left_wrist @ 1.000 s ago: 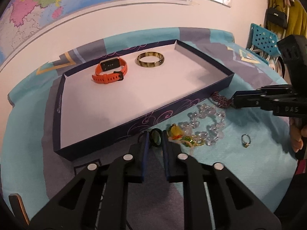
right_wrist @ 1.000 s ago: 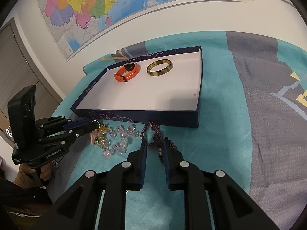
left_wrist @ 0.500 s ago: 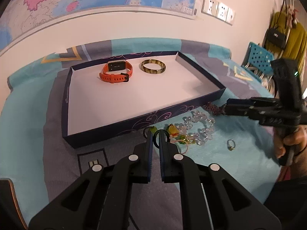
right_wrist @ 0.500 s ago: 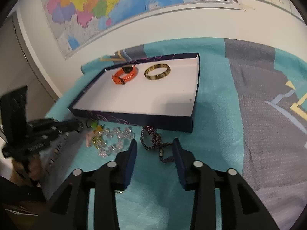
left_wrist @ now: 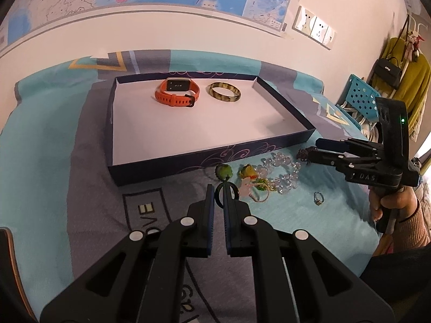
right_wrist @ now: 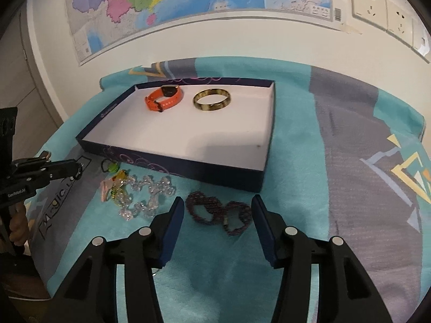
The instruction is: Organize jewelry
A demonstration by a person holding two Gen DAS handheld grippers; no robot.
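While its jaws part, the right gripper (right_wrist: 216, 211) straddles the dark beaded bracelet (right_wrist: 218, 212) lying untouched on the cloth (right_wrist: 296, 161). Left gripper (left_wrist: 218, 197) is clamped on a dark ring (left_wrist: 227, 189). Beyond both sits the tray (left_wrist: 242, 153), holding orange watch (left_wrist: 177, 95) and bangle (left_wrist: 224, 95).

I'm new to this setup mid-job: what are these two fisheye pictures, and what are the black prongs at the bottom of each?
There is no robot arm here. A person holds a pair of tongs in each hand, each with a camera looking along its fingers. One picture is from the left tongs, shut on a dark ring. The other is from the right tongs, whose jaws are opening around a purple beaded bracelet that lies on the cloth, not gripped. A box holds an orange watch and a bangle. Clear beads, small charms and a little ring lie in front of it.
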